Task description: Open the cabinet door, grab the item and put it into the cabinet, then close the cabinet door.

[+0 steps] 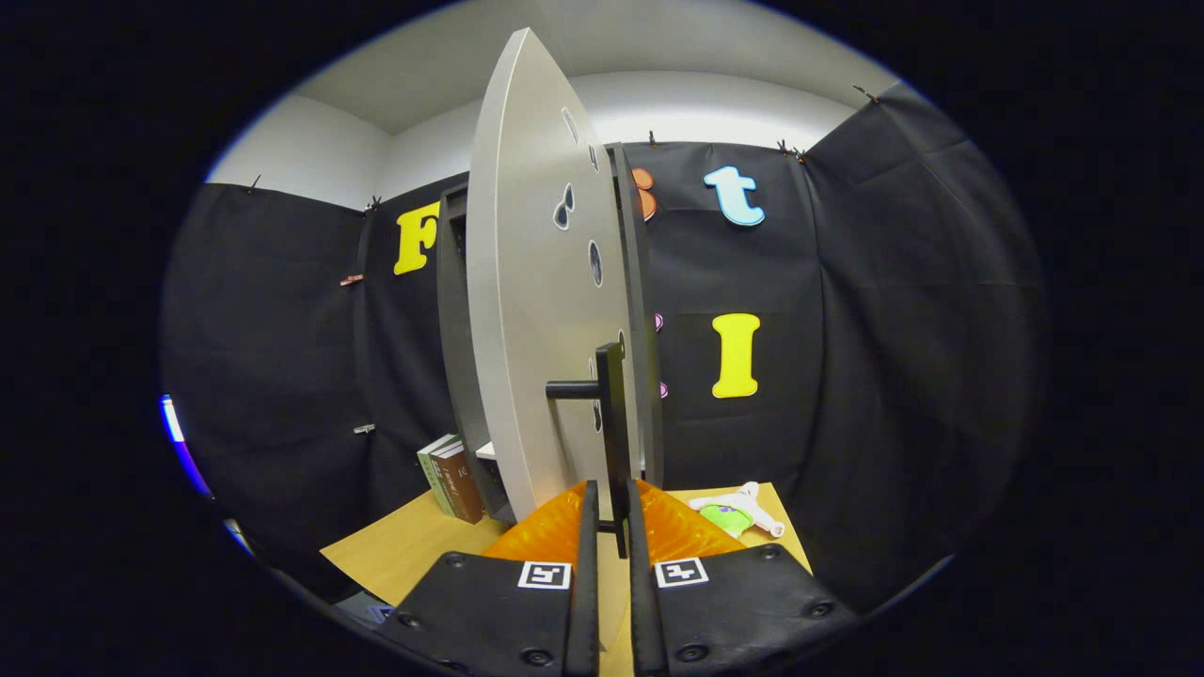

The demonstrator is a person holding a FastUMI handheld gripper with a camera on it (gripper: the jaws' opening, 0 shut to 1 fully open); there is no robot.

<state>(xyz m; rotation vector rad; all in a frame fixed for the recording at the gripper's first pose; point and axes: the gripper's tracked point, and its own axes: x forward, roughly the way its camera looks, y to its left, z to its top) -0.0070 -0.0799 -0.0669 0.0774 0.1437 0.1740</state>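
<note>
Tongs clamped on the cabinet door handle, door swung partly open.

The tongs are drawn together on the lower end of the dark bar handle, both fingers pressing on it, with the pale cabinet door standing edge-on at 12 o'clock from the fingers and the dark cabinet behind it at 11 o'clock. The door looks stiff and light on its hinge, and the bar gives a firm, narrow hold; its smooth finish could let the grip slip. The item, a small white and green toy, lies on the worktop at 2 o'clock from the fingertips. It looks light and rigid, best taken across its middle. Books stand beside the cabinet at 10 o'clock.
</note>
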